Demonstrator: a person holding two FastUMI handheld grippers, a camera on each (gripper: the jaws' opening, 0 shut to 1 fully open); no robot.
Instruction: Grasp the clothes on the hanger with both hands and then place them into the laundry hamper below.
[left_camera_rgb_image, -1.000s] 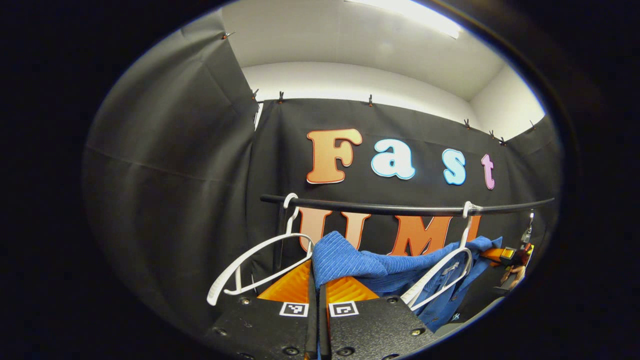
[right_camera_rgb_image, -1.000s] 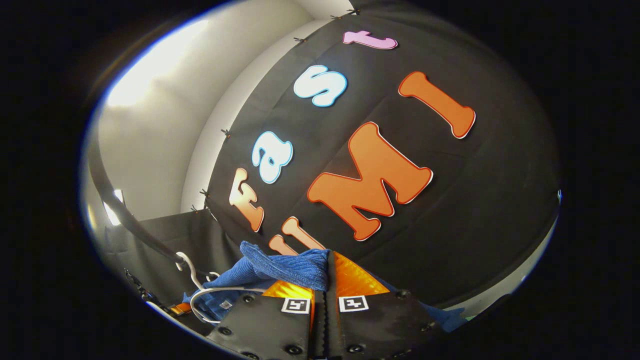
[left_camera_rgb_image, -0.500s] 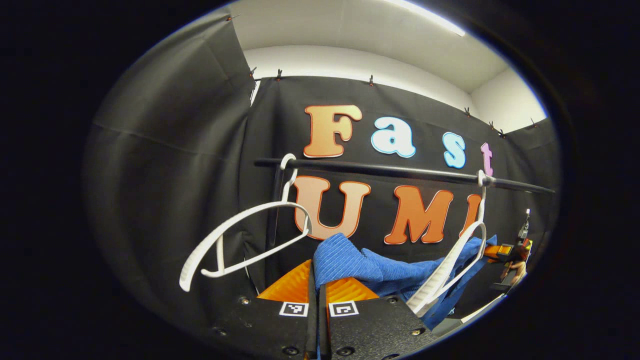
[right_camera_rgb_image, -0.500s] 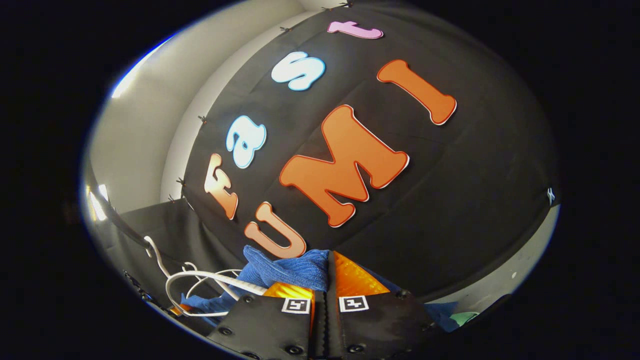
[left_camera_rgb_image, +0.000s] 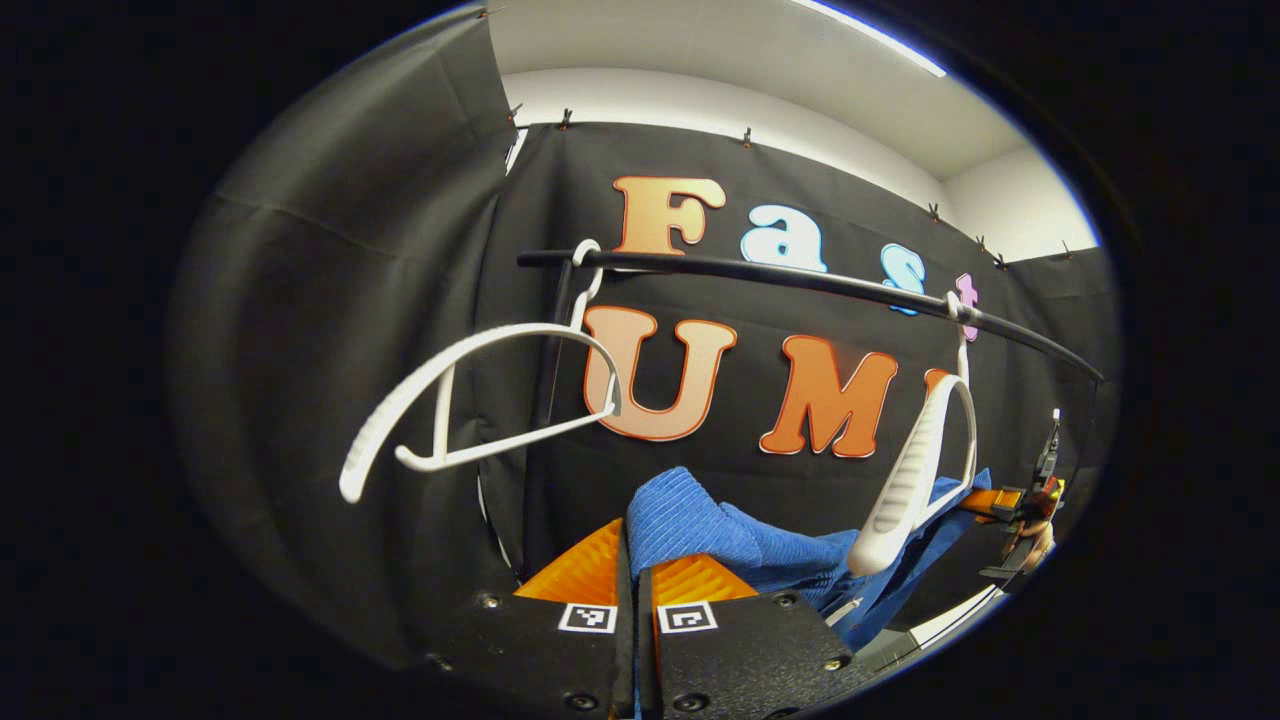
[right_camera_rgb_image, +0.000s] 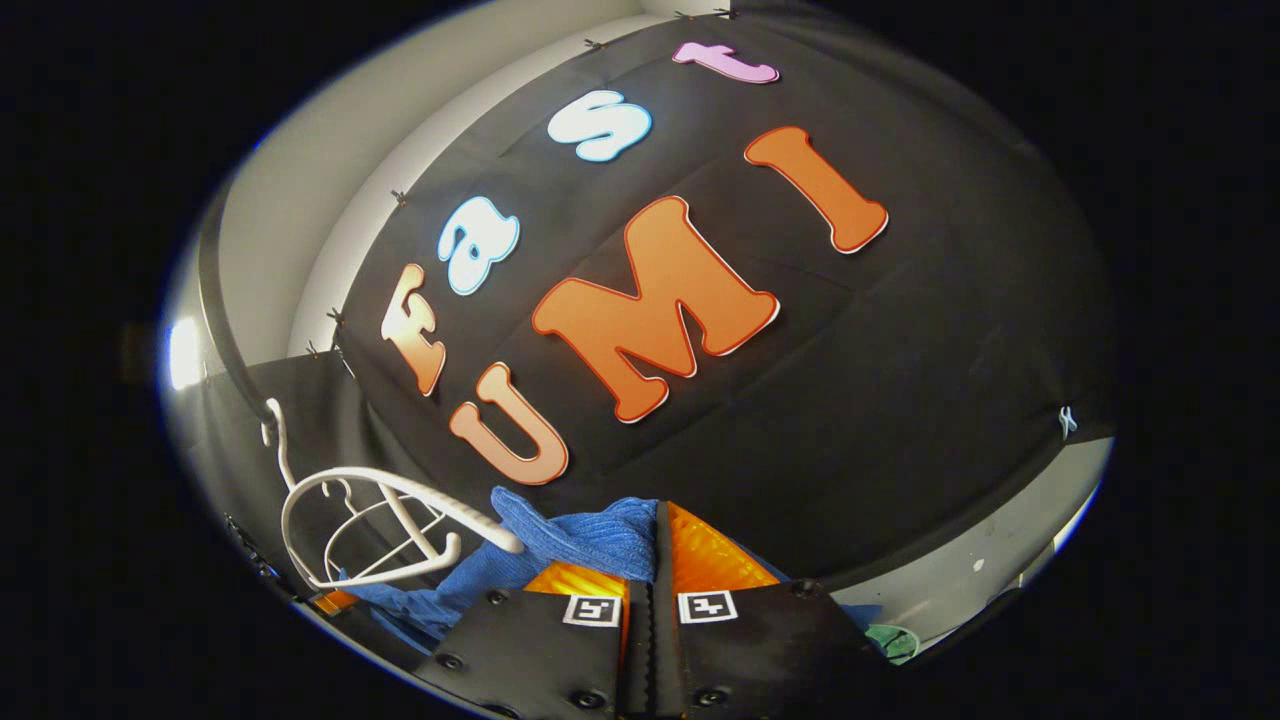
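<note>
Left gripper view: square black-and-white markers sit on the finger bases. Left gripper (left_camera_rgb_image: 637, 560) jaws closed on the blue garment (left_camera_rgb_image: 745, 540), which spans rightward below a white hanger (left_camera_rgb_image: 915, 470) on the black rail (left_camera_rgb_image: 800, 278).

Right gripper view: identical markers. Right gripper (right_camera_rgb_image: 655, 555) jaws clamp the garment's other end, gripper tilted.

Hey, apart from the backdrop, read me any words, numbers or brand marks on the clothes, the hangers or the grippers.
On the blue garment: no readable text.
On the white hangers: none.
On the left gripper and right gripper: square black-and-white markers, which are patterns, not words or numbers.
</note>
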